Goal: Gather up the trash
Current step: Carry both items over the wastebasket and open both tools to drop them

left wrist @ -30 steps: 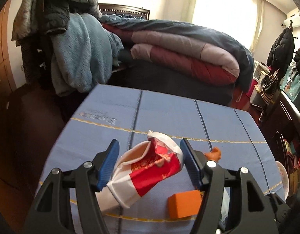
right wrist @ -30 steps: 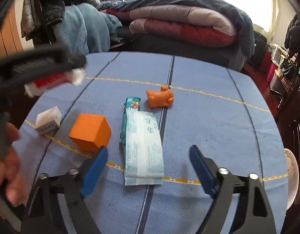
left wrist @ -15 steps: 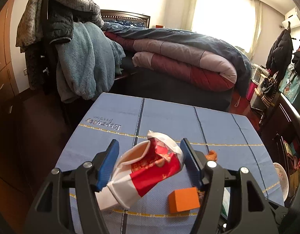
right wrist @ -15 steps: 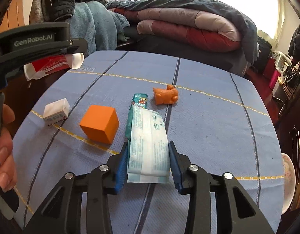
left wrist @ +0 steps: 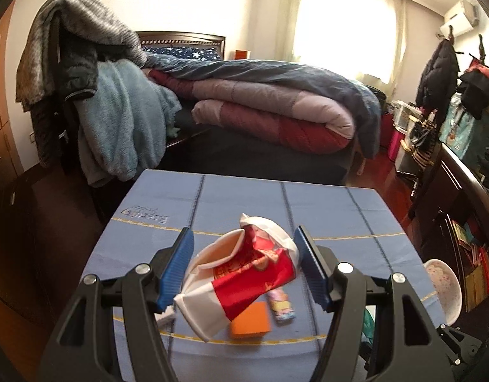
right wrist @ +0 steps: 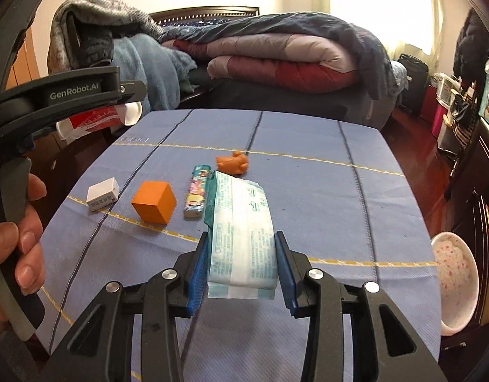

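My left gripper [left wrist: 244,259] is shut on a crushed red and white paper cup [left wrist: 244,273] and holds it high above the blue table [left wrist: 339,210]. The cup also shows in the right wrist view [right wrist: 94,119], off the table's left edge. My right gripper [right wrist: 242,269] is shut on a white and light-blue wet-wipe packet [right wrist: 242,232], lifted a little off the table [right wrist: 324,191]. A colourful small wrapper [right wrist: 196,191] lies on the cloth just left of the packet.
An orange cube [right wrist: 154,202], a small white box [right wrist: 102,193] and an orange toy animal [right wrist: 232,164] lie on the table. A white speckled bowl [right wrist: 454,280] sits past the right edge. A bed with folded quilts [right wrist: 276,60] stands behind.
My right gripper closed on the wipe packet and lifted it, uncovering the colourful wrapper. My left gripper rose and drew back with the cup.
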`<state>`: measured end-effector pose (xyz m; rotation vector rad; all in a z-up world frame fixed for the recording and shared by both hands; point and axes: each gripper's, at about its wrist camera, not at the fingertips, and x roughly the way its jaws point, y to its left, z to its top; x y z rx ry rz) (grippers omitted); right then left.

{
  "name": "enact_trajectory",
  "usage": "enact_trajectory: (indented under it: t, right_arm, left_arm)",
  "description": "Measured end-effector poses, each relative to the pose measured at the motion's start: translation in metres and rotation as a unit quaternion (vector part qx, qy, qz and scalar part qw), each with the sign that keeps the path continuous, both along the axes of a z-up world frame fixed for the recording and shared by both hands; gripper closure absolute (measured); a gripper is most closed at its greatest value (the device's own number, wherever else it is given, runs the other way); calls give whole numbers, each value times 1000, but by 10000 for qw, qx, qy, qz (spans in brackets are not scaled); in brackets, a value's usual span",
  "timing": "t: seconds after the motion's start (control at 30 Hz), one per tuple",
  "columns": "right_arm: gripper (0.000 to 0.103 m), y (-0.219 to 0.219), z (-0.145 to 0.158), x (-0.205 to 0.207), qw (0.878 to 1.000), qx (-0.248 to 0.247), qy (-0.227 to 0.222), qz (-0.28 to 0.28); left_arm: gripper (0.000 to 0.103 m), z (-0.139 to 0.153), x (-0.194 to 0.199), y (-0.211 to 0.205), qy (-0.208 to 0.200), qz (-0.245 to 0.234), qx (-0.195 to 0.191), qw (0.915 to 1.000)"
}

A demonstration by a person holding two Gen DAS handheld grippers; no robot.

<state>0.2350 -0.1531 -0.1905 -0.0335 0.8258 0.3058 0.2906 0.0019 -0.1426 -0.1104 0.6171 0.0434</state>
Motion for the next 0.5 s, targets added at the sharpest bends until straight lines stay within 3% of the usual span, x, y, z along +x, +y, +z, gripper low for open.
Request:
enact_trajectory:
  t: [0.5]
  right_arm:
    - [63,-98,9,-27,9955,213,-220,-892]
  left_arm:
    - [37,17,-10,-102,-192,-899,188,9956]
